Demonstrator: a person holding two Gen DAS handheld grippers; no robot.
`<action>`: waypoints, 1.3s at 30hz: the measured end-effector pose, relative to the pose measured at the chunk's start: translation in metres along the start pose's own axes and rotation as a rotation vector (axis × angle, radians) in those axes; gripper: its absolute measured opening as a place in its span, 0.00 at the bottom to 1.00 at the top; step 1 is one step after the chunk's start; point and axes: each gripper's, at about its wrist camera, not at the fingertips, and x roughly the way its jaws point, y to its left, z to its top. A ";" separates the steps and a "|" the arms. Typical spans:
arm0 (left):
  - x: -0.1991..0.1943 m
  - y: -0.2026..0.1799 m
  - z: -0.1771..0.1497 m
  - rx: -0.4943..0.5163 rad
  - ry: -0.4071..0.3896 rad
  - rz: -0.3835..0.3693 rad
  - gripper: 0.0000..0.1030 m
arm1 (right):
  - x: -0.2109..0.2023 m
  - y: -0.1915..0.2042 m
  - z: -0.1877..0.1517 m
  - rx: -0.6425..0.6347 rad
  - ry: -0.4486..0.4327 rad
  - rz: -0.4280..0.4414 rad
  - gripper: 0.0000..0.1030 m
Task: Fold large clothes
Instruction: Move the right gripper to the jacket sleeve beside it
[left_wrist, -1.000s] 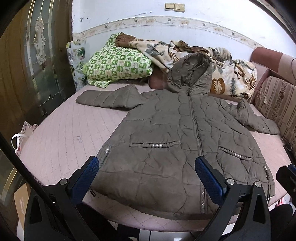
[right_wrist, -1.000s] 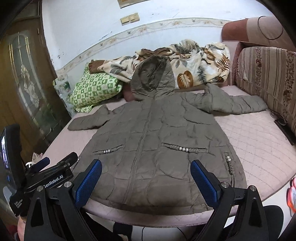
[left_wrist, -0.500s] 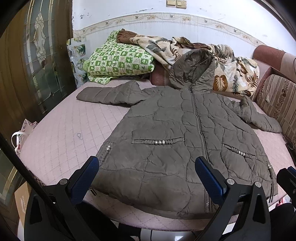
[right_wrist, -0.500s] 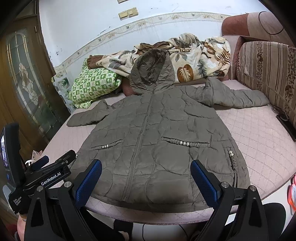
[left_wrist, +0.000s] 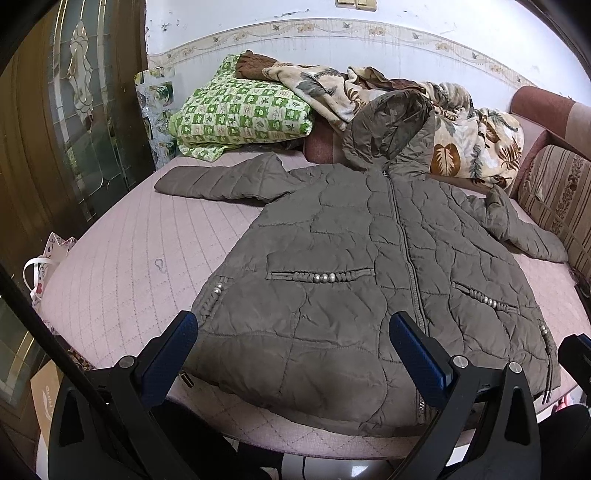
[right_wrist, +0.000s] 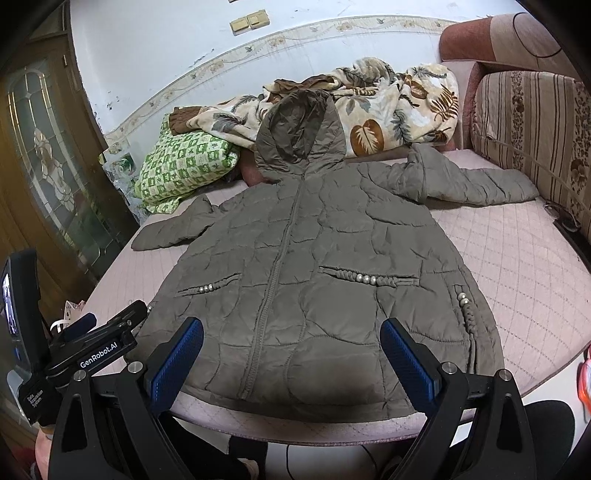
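A large olive-brown quilted hooded jacket (left_wrist: 354, 266) lies flat, front up and zipped, on a pink quilted bed (left_wrist: 122, 258). Its sleeves spread out to both sides and its hood rests against the bedding at the back. It also shows in the right wrist view (right_wrist: 306, 266). My left gripper (left_wrist: 295, 354) is open and empty, held above the jacket's hem at the near left. My right gripper (right_wrist: 291, 358) is open and empty above the hem at the near middle. The left gripper's body (right_wrist: 85, 350) shows at the lower left of the right wrist view.
A green checked pillow (left_wrist: 240, 110) and a leaf-print blanket (left_wrist: 461, 136) lie at the head of the bed. A striped sofa cushion (right_wrist: 535, 133) borders the right side. A glass-panelled wooden door (left_wrist: 74, 110) stands to the left. A bag (left_wrist: 44, 266) hangs by the bed's left edge.
Both grippers have tilted down and moved slightly nearer the jacket, which now sits lower and larger in both views. The jacket has not moved. The jaws stayed open.
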 end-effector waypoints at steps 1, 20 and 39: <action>0.002 0.000 0.000 0.001 0.004 0.000 1.00 | 0.001 -0.001 0.000 0.004 0.004 0.002 0.95; 0.059 -0.036 0.091 0.004 -0.070 -0.049 1.00 | 0.032 -0.091 0.043 0.188 -0.007 -0.028 0.95; 0.184 -0.107 0.116 0.110 0.021 -0.163 1.00 | 0.100 -0.418 0.174 0.774 -0.146 -0.248 0.81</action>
